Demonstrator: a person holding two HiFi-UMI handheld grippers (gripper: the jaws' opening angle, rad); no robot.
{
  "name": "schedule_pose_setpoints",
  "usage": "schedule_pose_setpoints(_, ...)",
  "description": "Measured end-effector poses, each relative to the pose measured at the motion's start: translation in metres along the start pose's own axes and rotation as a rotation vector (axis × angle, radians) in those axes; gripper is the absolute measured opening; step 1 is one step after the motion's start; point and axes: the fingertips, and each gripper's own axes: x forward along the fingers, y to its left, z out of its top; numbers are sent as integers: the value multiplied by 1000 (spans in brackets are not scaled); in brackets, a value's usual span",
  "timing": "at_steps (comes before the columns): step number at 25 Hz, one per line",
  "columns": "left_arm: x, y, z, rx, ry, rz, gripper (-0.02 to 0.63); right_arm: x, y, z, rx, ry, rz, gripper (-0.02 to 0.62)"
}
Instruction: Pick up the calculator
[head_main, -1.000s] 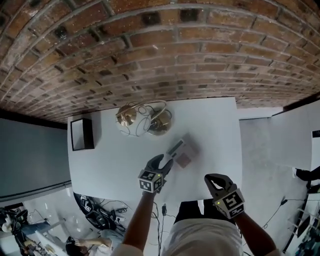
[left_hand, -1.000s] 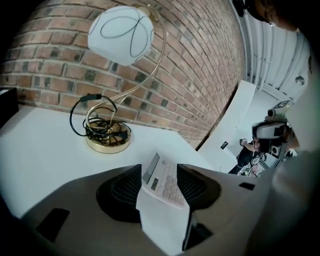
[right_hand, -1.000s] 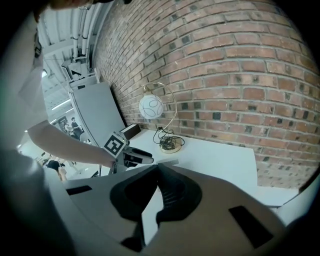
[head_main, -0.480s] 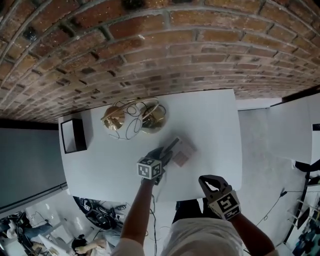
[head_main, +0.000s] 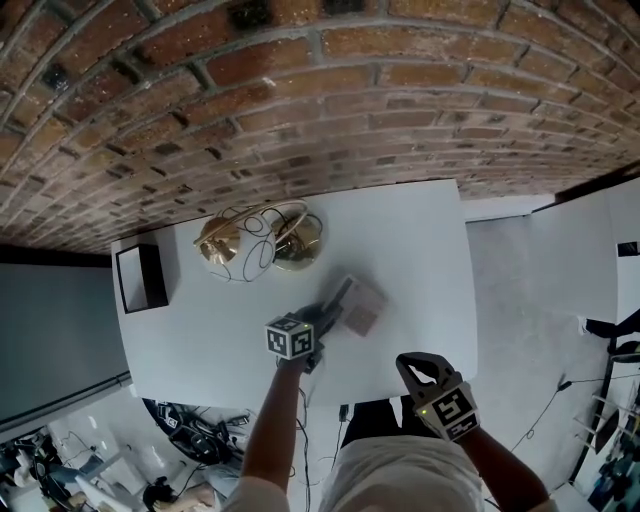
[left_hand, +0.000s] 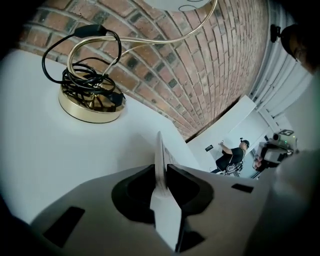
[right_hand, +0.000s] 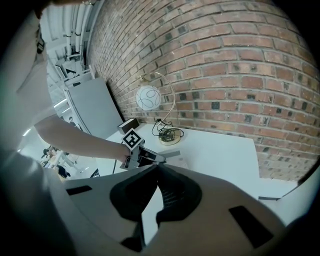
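Note:
The calculator, a flat grey and beige slab, lies mid-table on the white table. My left gripper reaches its near left end. In the left gripper view a thin edge of the calculator stands upright between the jaws of my left gripper, which have just been closing, and both pads press on it. My right gripper hangs off the table's front edge, apart from everything. In its own view the right gripper has its tips together with nothing in them, and the calculator shows beyond.
A gold desk lamp with a white globe and a cable-wrapped base stands at the back left. A black open box sits at the left edge. A brick wall runs behind the table.
My left gripper has sunk and rolled onto the calculator's near end, and its jaws have closed on it. The right gripper has stayed put.

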Motion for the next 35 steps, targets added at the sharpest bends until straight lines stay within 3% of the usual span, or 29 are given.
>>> schedule_pose_setpoints(7, -13, -17, -6, 14, -19, 4, 87, -11, 3, 6, -24, -18, -9, 12)
schedule_pose_setpoints(12, -27, -26, -7, -25, -74, 4, 86, -21, 12, 8, -34, -31, -10, 12)
schedule_pose_setpoints(27, -110, -91, 11, -151, -343, 46, 86, -72, 26, 19, -101, -105, -22, 12)
schedule_pose_setpoints(35, -160, -140, 4, -231, -499, 83, 84, -110, 38, 21, -102, -140, 22, 12)
